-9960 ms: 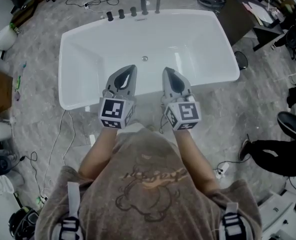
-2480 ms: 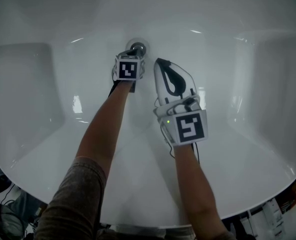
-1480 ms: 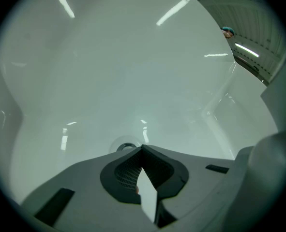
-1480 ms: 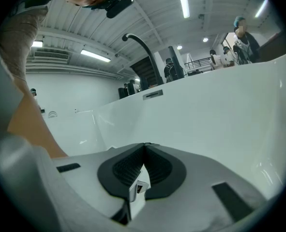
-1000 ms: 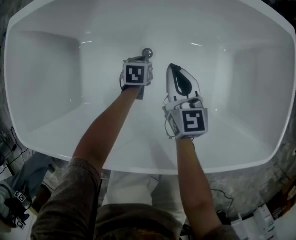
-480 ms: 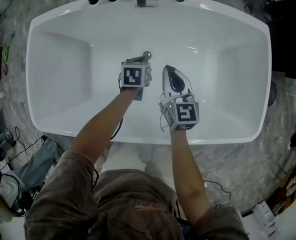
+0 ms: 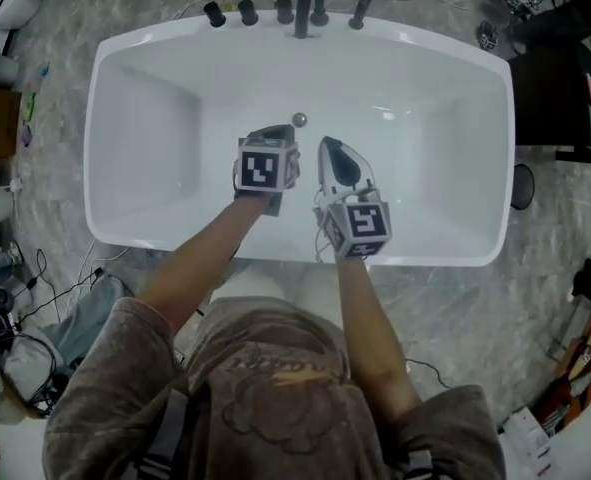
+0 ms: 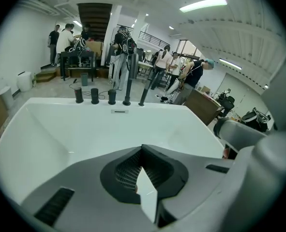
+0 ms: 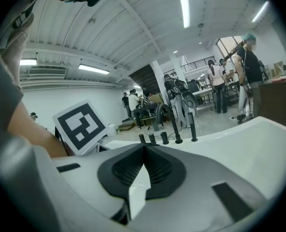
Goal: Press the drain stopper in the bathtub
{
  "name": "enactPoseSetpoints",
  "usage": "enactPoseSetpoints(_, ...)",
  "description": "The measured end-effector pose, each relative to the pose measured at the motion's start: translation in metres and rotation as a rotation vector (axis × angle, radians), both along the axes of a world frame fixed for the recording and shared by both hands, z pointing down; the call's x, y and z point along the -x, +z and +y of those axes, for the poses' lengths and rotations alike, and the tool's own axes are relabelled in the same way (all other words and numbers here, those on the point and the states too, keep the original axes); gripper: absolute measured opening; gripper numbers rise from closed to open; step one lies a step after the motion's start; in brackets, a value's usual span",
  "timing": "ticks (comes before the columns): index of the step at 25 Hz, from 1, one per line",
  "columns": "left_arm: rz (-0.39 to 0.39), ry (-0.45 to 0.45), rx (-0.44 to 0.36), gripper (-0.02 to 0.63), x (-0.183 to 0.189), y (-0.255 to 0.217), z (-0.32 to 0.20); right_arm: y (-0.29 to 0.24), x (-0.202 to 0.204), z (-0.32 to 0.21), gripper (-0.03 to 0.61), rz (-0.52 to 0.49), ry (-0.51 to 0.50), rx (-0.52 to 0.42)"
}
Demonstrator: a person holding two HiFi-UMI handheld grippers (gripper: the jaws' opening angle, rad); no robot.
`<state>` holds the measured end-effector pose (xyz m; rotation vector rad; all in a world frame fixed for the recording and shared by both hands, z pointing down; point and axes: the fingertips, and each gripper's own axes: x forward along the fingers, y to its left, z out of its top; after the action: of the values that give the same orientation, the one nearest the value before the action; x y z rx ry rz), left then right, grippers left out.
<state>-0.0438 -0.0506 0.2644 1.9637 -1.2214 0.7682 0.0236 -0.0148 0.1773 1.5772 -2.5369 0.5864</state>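
— Back comes the left claw (image 7: 273,133)! Two and a half seconds ago it sat right on the small round metal drain stopper (image 7: 298,120). Now it hangs clear of it, and the whole white bathtub (image 7: 115,98) is in sight where only its floor filled the view.
— Both claws are clenched, tips together, nothing between them. The right claw (image 7: 329,146) hovers just beside the left, over the tub floor.
— And the stopper?
— Mid-floor, toward the row of black tap fittings (image 7: 310,8), just beyond the left claw's tip, nothing touching it.
— So the press looks done, and this reads as the retreat.
— Whether it latched, nobody can tell from here. If not, the left claw needs to drop straight onto it again, tips shut.
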Motion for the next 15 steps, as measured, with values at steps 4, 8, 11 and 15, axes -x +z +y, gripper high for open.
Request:
enactPoseSetpoints(4, 0.030, 0.020, -0.034, 0.004, 0.009, -0.043, 0.008, -0.026, 0.015, 0.007, -0.005, -0.023, -0.014, 0.009)
enactPoseSetpoints(8, 0.068, 0.051, -0.092, 0.004, 0.011, -0.086, 0.017, -0.051, 0.024, 0.015, -0.005, -0.030, -0.044, 0.012)
enactPoseSetpoints(11, 0.082, 0.095, -0.132, 0.004, 0.013, -0.112, 0.028, -0.067, 0.029, 0.021, -0.005, -0.014, -0.079, 0.003)
enactPoseSetpoints(15, 0.092, 0.165, -0.212, 0.003, 0.018, -0.148, 0.046, -0.085, 0.037, 0.035, -0.005, -0.007, -0.131, -0.015)
